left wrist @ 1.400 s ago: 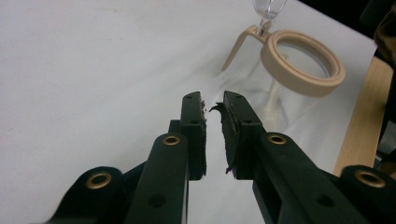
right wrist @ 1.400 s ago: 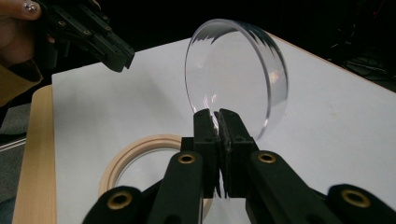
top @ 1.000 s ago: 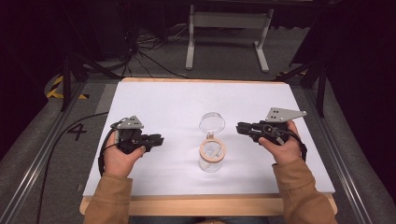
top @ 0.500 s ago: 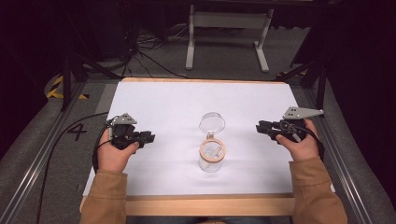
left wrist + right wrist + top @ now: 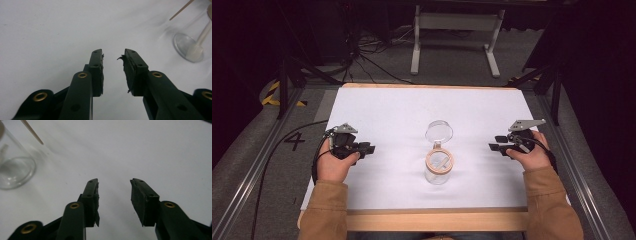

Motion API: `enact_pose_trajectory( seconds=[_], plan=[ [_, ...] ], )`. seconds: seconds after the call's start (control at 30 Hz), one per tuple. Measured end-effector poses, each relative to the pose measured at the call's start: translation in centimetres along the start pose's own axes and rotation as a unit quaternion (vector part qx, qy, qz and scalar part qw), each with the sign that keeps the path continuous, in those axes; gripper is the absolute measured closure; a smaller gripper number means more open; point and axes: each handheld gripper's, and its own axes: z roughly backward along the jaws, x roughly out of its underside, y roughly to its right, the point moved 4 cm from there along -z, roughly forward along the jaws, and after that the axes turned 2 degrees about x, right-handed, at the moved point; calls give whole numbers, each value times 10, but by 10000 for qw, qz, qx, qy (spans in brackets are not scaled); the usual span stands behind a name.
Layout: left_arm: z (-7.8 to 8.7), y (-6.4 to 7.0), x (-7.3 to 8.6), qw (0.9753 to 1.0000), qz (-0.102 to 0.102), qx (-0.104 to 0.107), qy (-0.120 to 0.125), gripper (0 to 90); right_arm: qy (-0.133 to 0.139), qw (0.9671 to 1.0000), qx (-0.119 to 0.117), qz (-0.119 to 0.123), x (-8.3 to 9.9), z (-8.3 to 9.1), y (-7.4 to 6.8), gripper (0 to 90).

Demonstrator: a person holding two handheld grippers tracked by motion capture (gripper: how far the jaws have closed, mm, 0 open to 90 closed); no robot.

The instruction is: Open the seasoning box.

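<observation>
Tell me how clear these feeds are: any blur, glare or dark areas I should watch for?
High view: white table cover evenly lit, surroundings fall to black; the clear jar is faint against the white. Left gripper view: fingers sharp, the jar at the upper right soft and washed out. Right gripper view: fingers fairly sharp, the jar at the left blurred and cut by the frame edge.

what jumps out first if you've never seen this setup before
A clear glass jar with a wooden-rimmed mouth stands mid-table on the white table, and its round clear lid lies just behind it. On either side a hand-held black tool rests low over the table: the left tool and the right tool, both pointing inward toward the jar with jaws apart and nothing between them.
</observation>
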Motion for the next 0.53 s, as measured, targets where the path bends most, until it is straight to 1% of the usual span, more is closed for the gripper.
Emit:
enact_pose_trajectory(
  seconds=[0.03,0.1,0.17,0.23,0.27,0.33,0.37,0.4,0.43,0.47,0.53],
  plan=[
    [-1,-1,1,10000,3,-16,1,681,-70,10000,28,17,3,-3,1,533],
    [-4,-2,2,10000,38,-1,-23,679,-124,9999,61,17,5,-6,3,519],
    [-5,-3,3,9999,40,9,-97,675,-218,9997,49,-23,9,-11,5,485],
    [-7,-4,5,9999,71,16,-118,667,-271,9996,34,-84,13,-16,7,465],
    [-8,-5,5,9999,55,49,-145,663,-320,9994,30,-90,14,-18,7,455],
    [-11,-5,7,9997,96,76,-229,648,-441,9990,18,-66,17,-21,7,440],
    [-13,-5,9,9990,151,148,-382,638,-465,9989,23,-40,17,-23,7,439],
    [-15,-5,11,9984,178,167,-505,636,-499,9988,6,-17,18,-26,6,434],
    [-17,-5,12,9976,171,185,-641,634,-515,9987,-18,-36,18,-27,5,431],
    [-21,-5,14,9961,121,150,-856,627,-521,9986,-36,-15,18,-28,4,430],
    [-23,-4,15,9958,102,138,-899,627,-521,9986,-54,-20,18,-29,3,428]
  ],
)
